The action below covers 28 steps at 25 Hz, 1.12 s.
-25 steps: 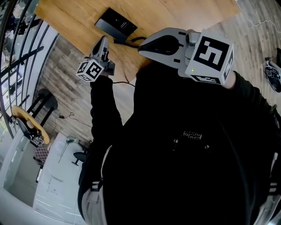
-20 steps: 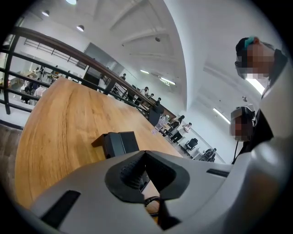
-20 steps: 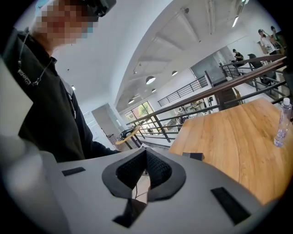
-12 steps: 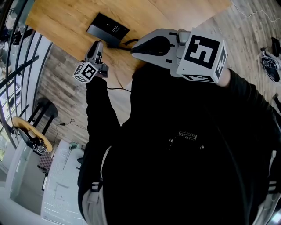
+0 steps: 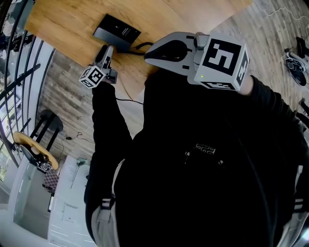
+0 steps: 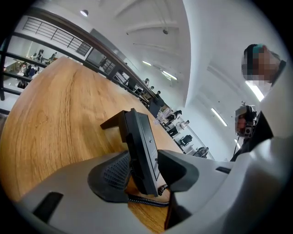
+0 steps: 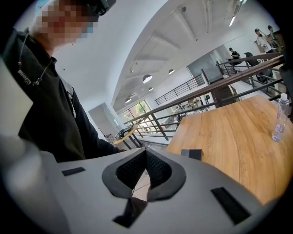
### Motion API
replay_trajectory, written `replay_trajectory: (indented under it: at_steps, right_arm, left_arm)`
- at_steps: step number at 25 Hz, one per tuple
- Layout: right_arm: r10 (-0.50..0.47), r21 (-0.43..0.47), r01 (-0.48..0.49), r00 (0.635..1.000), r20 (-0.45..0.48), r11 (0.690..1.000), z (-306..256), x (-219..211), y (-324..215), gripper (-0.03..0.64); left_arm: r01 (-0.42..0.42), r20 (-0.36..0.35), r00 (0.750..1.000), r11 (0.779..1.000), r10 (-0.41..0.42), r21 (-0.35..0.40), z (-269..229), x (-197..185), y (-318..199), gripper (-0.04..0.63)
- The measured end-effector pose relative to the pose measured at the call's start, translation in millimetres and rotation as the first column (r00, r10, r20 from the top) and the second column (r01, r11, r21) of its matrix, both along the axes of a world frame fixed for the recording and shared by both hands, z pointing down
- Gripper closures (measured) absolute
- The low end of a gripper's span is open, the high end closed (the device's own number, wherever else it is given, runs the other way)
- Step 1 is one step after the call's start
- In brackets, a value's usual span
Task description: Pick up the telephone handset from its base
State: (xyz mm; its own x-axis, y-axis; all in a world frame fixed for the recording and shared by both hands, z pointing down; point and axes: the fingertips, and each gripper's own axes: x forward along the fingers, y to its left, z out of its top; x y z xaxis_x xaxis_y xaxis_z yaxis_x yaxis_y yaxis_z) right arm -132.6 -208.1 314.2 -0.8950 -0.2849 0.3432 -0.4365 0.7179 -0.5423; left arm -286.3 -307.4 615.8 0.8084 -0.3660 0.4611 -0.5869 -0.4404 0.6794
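Observation:
The black telephone (image 5: pixel 117 31) lies on the wooden table (image 5: pixel 193 14), its handset resting on the base. In the left gripper view it stands edge-on (image 6: pixel 143 151) with a coiled cord (image 6: pixel 145 201) under it. My left gripper (image 5: pixel 106 49) sits at the phone's near edge. Its jaws are opening and straddle that edge (image 6: pixel 144 160); the pads do not press on it. My right gripper (image 5: pixel 150 51) hovers over the table's near side, shut with nothing between its pads (image 7: pixel 146 157). The phone shows small and far (image 7: pixel 191 154) in the right gripper view.
A thin cable (image 5: pixel 126 99) hangs from the table's near edge to the wooden floor. A black railing (image 5: pixel 19 72) runs along the left. A clear water bottle (image 7: pixel 279 121) stands on the table's far part. Shoes (image 5: pixel 295 72) lie on the floor at right.
My left gripper has come down and closer to the phone's near edge. The right gripper has kept its place.

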Motion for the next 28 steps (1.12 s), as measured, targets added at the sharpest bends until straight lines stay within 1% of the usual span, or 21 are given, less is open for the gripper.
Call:
replay_trajectory:
  at_steps: [6, 10, 12, 14, 18, 21, 23, 25, 26, 28]
  right_arm:
    - [-0.001, -0.001, 0.001, 1.000, -0.013, 1.000, 2.3, -2.5, 0.1, 0.601]
    - [-0.018, 0.002, 0.018, 1.000, -0.011, 1.000, 0.0, -4.8, 2.4, 0.601]
    - [-0.025, 0.004, 0.025, 1.000, 0.004, 1.000, -2.1, -6.2, 2.3, 0.601]
    - [-0.032, 0.009, 0.032, 0.999, 0.014, 0.999, -3.9, -7.2, 2.0, 0.602]
    - [-0.034, 0.009, 0.034, 0.999, 0.019, 0.999, -3.6, -8.2, 4.0, 0.601]
    - [-0.032, 0.006, 0.032, 0.999, 0.022, 0.999, -2.9, -9.6, 3.5, 0.602]
    - [-0.030, 0.006, 0.029, 0.999, 0.022, 1.000, -2.4, -10.2, 3.6, 0.601]
    - [-0.028, 0.004, 0.028, 0.999, 0.024, 1.000, -2.6, -10.5, 4.0, 0.601]
    - [-0.029, 0.002, 0.029, 0.999, 0.026, 1.000, -3.1, -10.4, 4.0, 0.601]
    - [-0.029, 0.000, 0.029, 0.999, 0.028, 1.000, -3.7, -9.3, 3.3, 0.601]
  left_arm:
    - [0.013, 0.008, 1.000, 1.000, -0.013, -0.028, 17.7, -3.6, -10.5, 0.397]
    - [0.013, -0.006, 1.000, 0.999, -0.013, -0.033, 17.5, 3.4, -18.3, 0.397]
    - [0.020, -0.014, 1.000, 0.999, -0.021, -0.048, 21.7, 2.2, -20.7, 0.383]
    - [0.026, -0.041, 0.999, 0.998, -0.028, -0.061, 23.7, 4.8, -22.5, 0.377]
    - [0.031, -0.134, 0.990, 0.996, -0.042, -0.081, 17.8, 14.7, -21.1, 0.377]
    - [0.041, -0.140, 0.989, 0.996, -0.051, -0.077, 20.0, 13.5, -24.4, 0.377]
    - [0.019, -0.157, 0.987, 0.996, -0.033, -0.086, 19.2, 22.5, -23.0, 0.379]
    - [-0.014, -0.171, 0.985, 0.994, -0.005, -0.110, 22.0, 31.7, -16.9, 0.379]
    - [-0.024, -0.174, 0.985, 0.992, 0.002, -0.122, 24.6, 34.4, -14.2, 0.386]
    - [-0.019, -0.181, 0.983, 0.990, -0.006, -0.141, 27.9, 35.6, -13.0, 0.426]
